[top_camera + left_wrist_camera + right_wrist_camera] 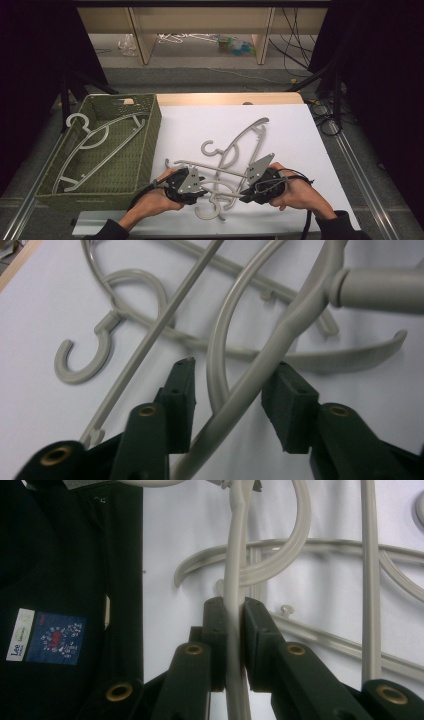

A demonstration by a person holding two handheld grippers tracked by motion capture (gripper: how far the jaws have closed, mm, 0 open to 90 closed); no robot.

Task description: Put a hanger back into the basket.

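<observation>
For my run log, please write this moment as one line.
left gripper: open around hanger | right gripper: shut on hanger | basket: one hanger inside

White table (300, 130): hangers (240, 145), basket (107, 187).

The hangers (235, 160) are pale grey plastic, all one plain shade. The surface (295, 135) under them is covered in plain white, with a light wood edge showing at its far side. The basket (145, 145) is olive green with a woven pattern, and the hanger inside it (95, 145) is the same pale grey. The grippers' fingers (182, 390) are matt black with brass-coloured rivets. The left gripper (192, 186) carries a grey plate. A dark sleeve (55, 605) bears a small blue and white label.
</observation>
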